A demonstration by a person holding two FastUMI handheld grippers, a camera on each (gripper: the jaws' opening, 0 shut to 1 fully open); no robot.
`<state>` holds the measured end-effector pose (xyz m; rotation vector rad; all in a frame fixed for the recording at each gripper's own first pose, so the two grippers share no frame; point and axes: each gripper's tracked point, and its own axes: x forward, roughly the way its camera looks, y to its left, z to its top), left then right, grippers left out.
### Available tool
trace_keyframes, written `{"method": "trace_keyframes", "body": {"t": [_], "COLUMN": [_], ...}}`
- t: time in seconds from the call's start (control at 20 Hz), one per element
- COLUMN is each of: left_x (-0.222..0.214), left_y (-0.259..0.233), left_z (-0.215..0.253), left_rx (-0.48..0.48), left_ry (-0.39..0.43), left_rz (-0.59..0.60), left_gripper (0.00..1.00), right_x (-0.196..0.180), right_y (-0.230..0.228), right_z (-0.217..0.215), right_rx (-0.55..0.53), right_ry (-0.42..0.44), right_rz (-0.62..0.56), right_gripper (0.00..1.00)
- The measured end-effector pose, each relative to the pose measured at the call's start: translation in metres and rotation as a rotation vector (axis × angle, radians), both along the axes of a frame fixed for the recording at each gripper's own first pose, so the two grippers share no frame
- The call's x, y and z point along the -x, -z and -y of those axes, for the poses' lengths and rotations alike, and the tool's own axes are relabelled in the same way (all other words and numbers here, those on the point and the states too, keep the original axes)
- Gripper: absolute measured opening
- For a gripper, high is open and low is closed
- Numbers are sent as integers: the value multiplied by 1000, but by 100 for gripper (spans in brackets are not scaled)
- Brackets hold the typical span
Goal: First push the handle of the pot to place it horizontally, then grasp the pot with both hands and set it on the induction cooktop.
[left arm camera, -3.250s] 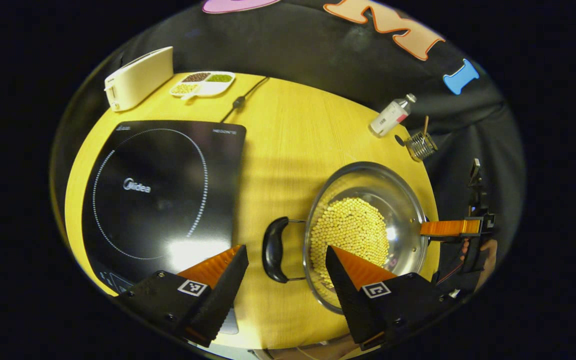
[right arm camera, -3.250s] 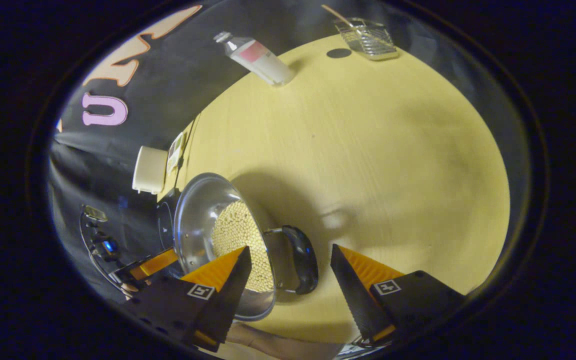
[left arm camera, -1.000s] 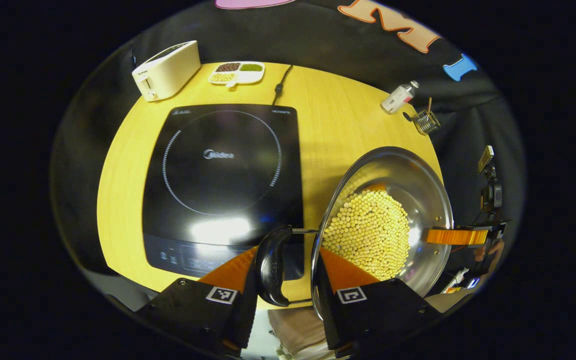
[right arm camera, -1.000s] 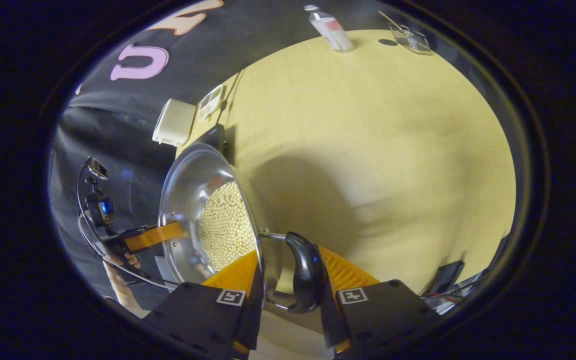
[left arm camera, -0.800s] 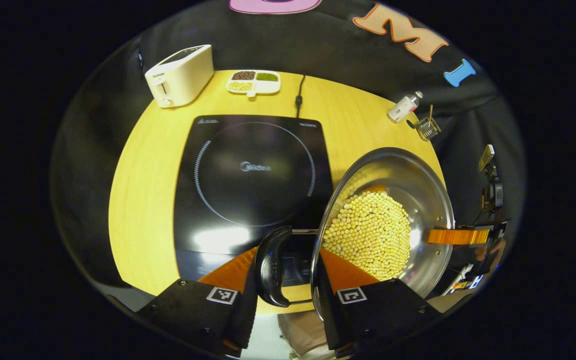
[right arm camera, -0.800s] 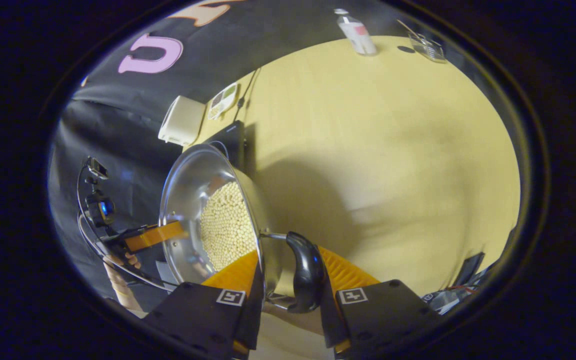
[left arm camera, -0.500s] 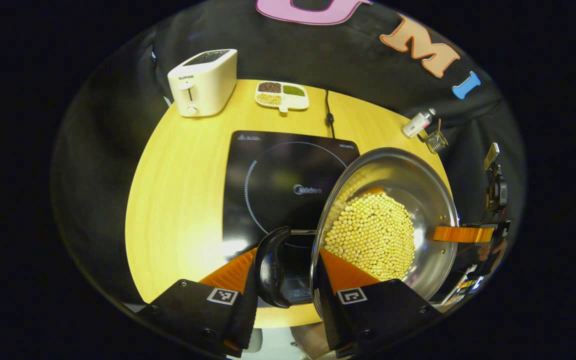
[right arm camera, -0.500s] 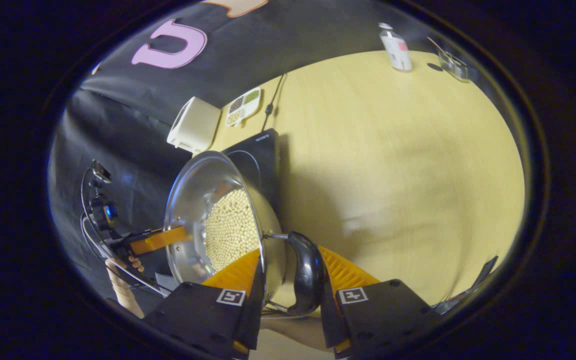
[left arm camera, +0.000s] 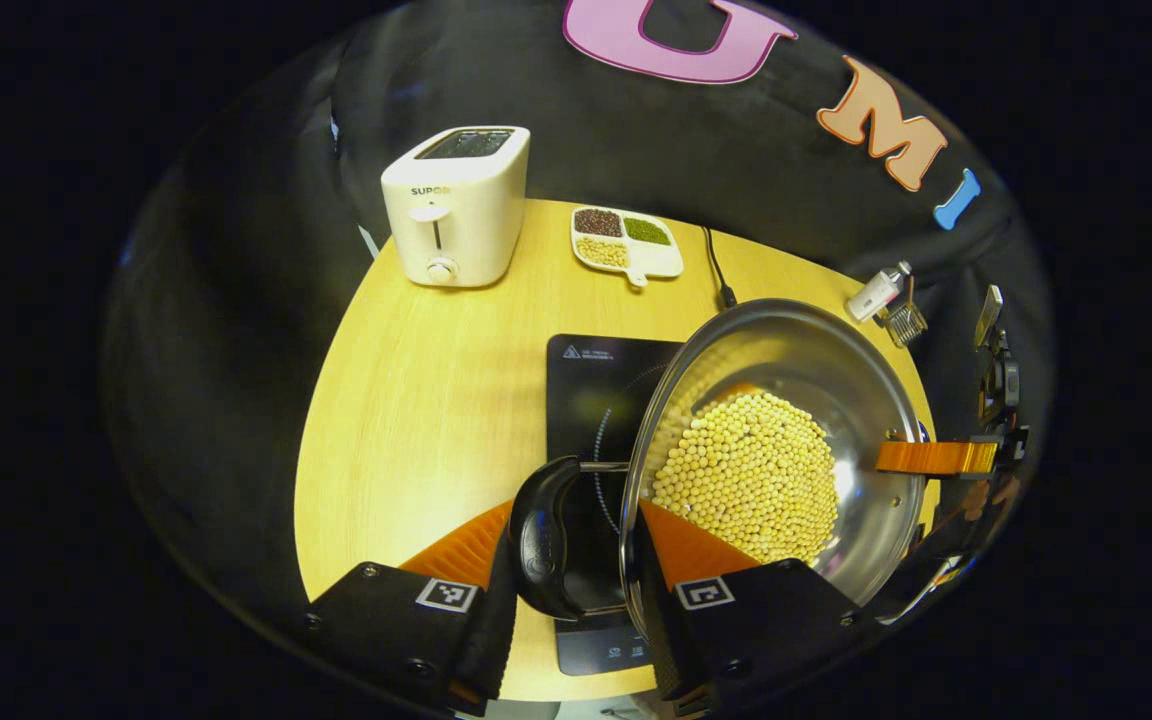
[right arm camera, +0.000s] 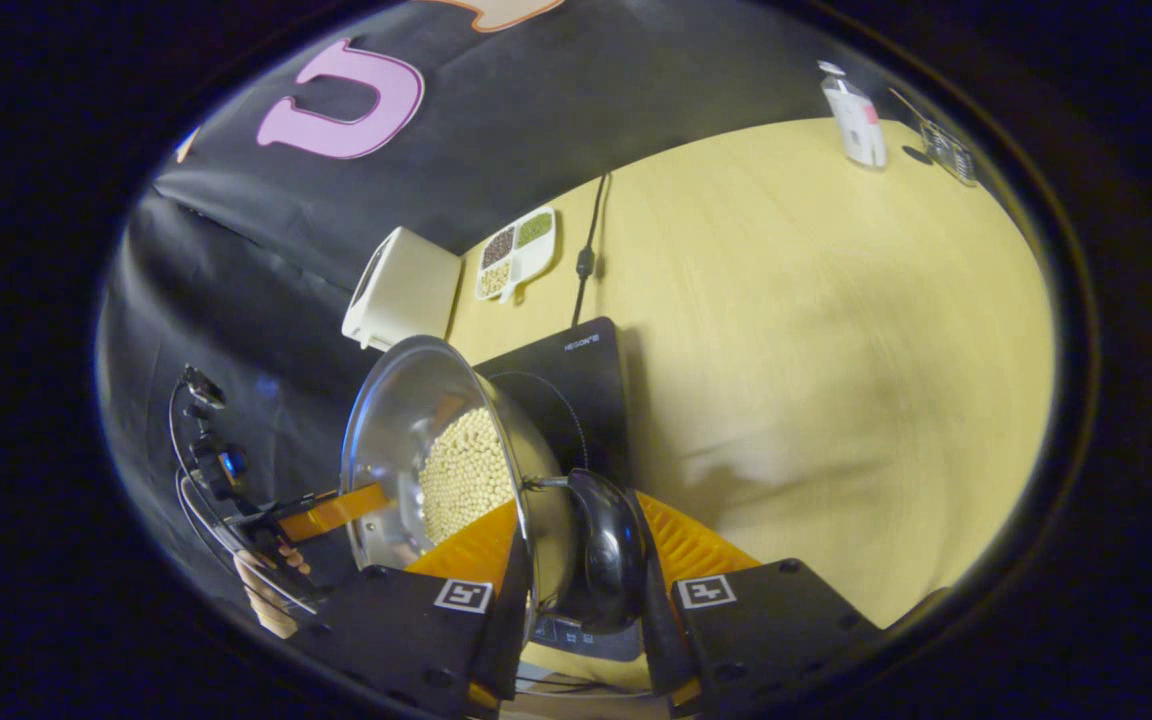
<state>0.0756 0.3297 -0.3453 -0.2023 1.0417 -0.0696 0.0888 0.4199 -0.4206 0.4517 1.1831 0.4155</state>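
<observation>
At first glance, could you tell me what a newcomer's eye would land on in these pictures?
The shiny steel pot heaped with pale yellow beans stands out first, held over the black induction cooktop. Each gripper's orange jaws clamp one of its black handles: the left gripper at the bottom of the left gripper view, the right gripper at the bottom of the right gripper view. Behind, at the wooden table's far edge, stand a cream toaster and a divided dish of grains.

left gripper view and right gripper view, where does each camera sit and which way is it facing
Left gripper view: rides the left gripper, looking down over the pot, cooktop and toaster; own fingers clamp the black handle.
Right gripper view: rides the right gripper, looking across the table; own fingers clamp the other handle; a hand holds the far gripper.
Shared: pot, cooktop, toaster.
</observation>
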Motion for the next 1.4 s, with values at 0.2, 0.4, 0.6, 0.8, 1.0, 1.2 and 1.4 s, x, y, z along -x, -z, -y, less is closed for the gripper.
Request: {"method": "trace_keyframes", "body": {"t": [0.2,0.4,0.6,0.8,1.0,1.2,1.4], "left_x": [-4,-3,-1,1,-2,-5,-5], "left_y": [8,13,16,21,19,4,-28], "left_z": [-3,-1,4,2,-3,-14,-16], "left_rx": [-14,3,27,10,-32,-119,-197], "left_ry": [-12,-35,-55,-52,-60,-108,-105], "left_rz": [-16,-33,-44,-47,-22,57,137], "left_gripper": [57,58,58,60,65,100,98], "right_x": [-4,-8,-9,-10,-3,-5,-2], "right_y": [14,24,32,31,32,18,-14], "right_z": [-3,-3,-3,-2,1,32,61], "right_rx": [20,40,59,53,67,109,120], "right_ry": [5,3,-9,-6,-15,48,103], "right_rz": [-10,-16,3,2,6,61,161], "right_gripper": [53,46,53,47,46,100,94]}}
